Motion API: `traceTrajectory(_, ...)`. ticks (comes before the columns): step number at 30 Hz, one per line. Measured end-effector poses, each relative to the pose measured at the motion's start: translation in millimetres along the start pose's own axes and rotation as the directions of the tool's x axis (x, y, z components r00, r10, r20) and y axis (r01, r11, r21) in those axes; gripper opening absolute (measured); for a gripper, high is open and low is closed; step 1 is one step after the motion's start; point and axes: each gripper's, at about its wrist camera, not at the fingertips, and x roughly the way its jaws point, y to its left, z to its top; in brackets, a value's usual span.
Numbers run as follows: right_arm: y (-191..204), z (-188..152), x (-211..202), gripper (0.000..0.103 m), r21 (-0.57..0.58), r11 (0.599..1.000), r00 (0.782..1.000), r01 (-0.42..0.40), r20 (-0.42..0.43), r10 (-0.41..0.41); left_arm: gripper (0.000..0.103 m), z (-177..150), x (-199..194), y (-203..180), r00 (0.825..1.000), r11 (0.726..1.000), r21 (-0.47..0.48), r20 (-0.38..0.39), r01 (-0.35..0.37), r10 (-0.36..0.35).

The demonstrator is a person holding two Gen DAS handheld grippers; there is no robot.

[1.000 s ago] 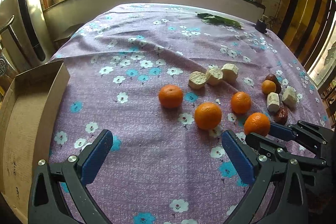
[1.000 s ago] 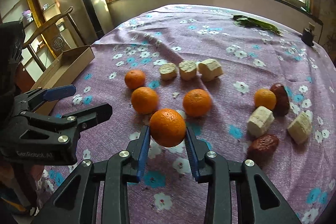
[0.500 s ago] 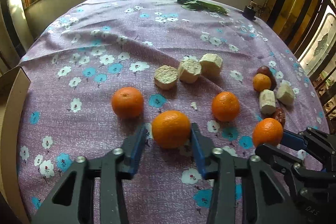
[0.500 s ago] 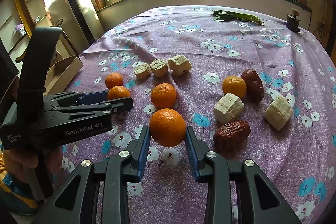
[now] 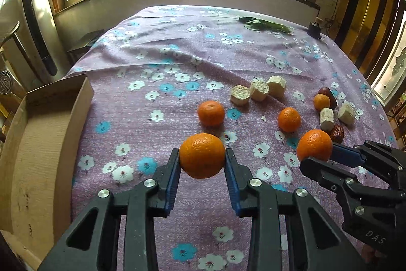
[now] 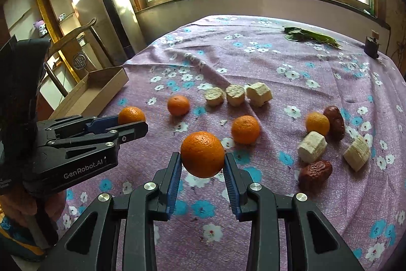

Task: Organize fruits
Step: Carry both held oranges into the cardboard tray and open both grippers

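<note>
I have the left gripper [image 5: 202, 159] clamped on an orange [image 5: 202, 155], its jaws having just closed around it, lifted clear of the purple flowered cloth [image 5: 177, 62]. My right gripper [image 6: 202, 159] pinches a second orange [image 6: 202, 154] likewise. Beyond that second orange two more oranges [image 6: 245, 129] sit on the cloth; the cardboard box [image 5: 38, 139] lies far left of it

"GenRobot.AI" stands in white letters on the black side of the left gripper [image 6: 132, 122], seen from the right wrist. Smaller white print at its rear edge is too small to read. The right gripper [image 5: 316, 155] carries pale letters, apparently "DAS".
</note>
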Motion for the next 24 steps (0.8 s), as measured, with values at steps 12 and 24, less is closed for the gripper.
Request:
traceTrajectory(12, 87.8, 37.1, 41.9, 0.037, -0.145, 0.981, 0.992, -0.128, -0.040, 0.124, 0.033, -1.9, -42.3, 89.1, 0.983, 0.980, -0.105, 0.057, -0.166, 0.173)
traceTrajectory(24, 123.7, 59.3, 72.8, 0.037, -0.201, 0.966, 0.986, -0.162, -0.074, 0.149, 0.033, -1.5, -20.7, 139.1, 0.993, 0.962, -0.258, 0.042, -0.095, 0.109)
